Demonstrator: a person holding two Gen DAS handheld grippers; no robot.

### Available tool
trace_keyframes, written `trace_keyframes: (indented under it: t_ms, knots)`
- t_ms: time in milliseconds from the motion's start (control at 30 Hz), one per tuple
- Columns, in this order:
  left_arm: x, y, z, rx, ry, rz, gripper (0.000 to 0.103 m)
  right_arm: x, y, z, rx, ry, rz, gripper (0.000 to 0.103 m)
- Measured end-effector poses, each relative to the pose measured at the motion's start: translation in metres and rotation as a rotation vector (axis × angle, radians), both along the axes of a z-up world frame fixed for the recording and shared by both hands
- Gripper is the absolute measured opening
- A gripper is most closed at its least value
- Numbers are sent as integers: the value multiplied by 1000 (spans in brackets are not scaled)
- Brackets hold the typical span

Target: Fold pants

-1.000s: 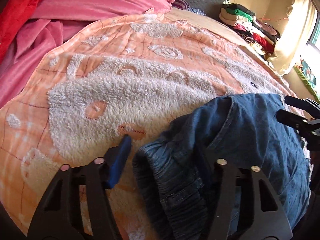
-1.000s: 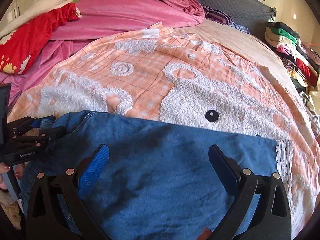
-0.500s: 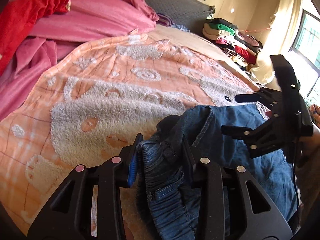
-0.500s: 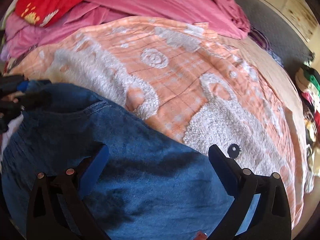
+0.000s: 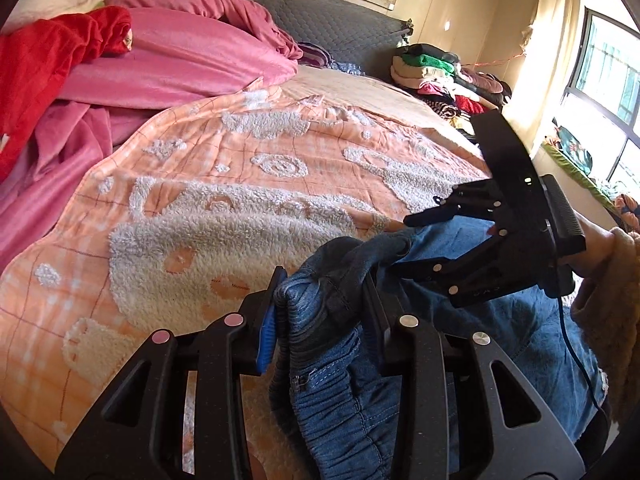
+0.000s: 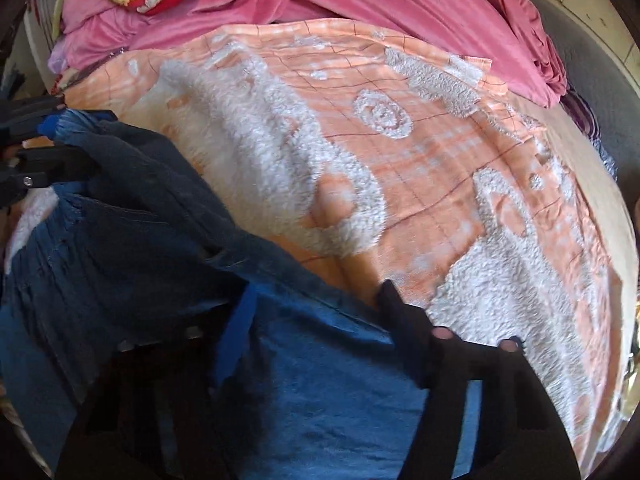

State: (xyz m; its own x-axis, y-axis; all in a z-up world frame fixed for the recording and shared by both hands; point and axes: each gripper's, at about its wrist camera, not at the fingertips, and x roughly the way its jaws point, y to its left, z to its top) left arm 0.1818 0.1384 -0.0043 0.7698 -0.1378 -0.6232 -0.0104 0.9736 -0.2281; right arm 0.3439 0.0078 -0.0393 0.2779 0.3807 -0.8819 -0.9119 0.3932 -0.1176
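Note:
The blue denim pants [image 5: 500, 320] lie bunched at the near edge of an orange and white fleece blanket [image 5: 240, 200]. My left gripper [image 5: 324, 292] is shut on the gathered elastic waistband [image 5: 316, 304] and holds it raised off the blanket. My right gripper [image 5: 404, 244] shows in the left wrist view, jaws apart, reaching in over the pants just right of the waistband. In the right wrist view its open fingers [image 6: 316, 304] straddle the pants [image 6: 320, 380], and the left gripper [image 6: 44, 148] sits at the far left holding the cloth.
Pink bedding [image 5: 180, 64] and a red blanket [image 5: 44, 72] are piled at the head of the bed. A grey headboard [image 5: 340, 28] and a stack of folded clothes [image 5: 432, 72] stand behind. A window [image 5: 608, 92] is at right.
My left gripper closed on the waistband and lifted it. My right gripper swung left over the pants toward the left gripper, and its jaws have narrowed somewhat.

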Motion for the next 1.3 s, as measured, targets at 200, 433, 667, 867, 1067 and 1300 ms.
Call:
trace_keyframes:
  t_ms: [200,433,667,867,1067,1300]
  knots:
    - [-4,0,1,33,-2,15,27,-23,-24,21,98,-25,-95,14]
    - [-22,-12,8,75,-35,-3,28,-70,-63,52,238,-56,-211,14]
    - [-50,-34,22,138,-87,-9,28,-119,-92,65,325,-46,-273,14]
    - [-84,-44,29,99,-111,-47,28,-169,-117,71,372,-26,-302,14]
    - [-116,-50,24,79,-78,-71,28,-217,-128,65,389,-9,-307,14]
    - [-147,-52,9,73,-21,-100,30,-252,-133,53,411,36,-329,14]
